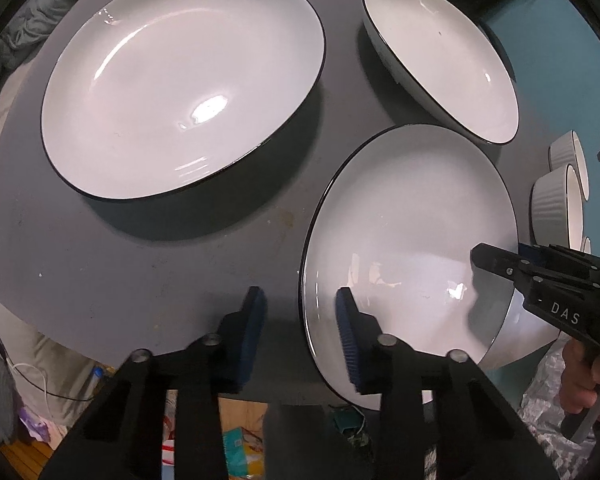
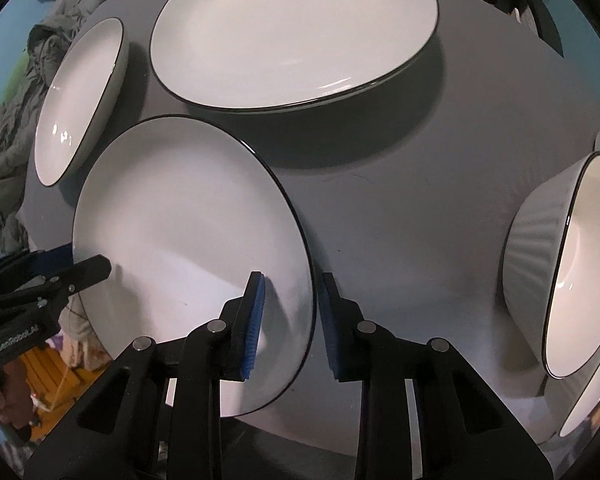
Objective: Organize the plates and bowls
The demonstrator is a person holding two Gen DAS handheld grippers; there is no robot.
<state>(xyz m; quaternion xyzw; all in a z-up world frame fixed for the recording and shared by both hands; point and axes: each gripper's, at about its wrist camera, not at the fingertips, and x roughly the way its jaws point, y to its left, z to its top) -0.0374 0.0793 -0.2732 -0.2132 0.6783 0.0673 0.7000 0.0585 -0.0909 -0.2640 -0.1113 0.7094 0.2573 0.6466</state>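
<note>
Glazed plate [image 2: 188, 240] nearest the big plate [image 2: 292, 36]: stiff, slick, breakable, so take opposite rims; right tool [image 2: 290, 320] and left tool [image 1: 302, 336] straddle those, prob. clamped.

cut off: ribbed bowls [image 1: 560, 204] at right edge | hidden: near plate [image 2: 188, 248] rim behind gripper fingers [image 2: 254, 320] | unclear: clutter [image 1: 236, 448] under table [image 1: 100, 260]
</note>
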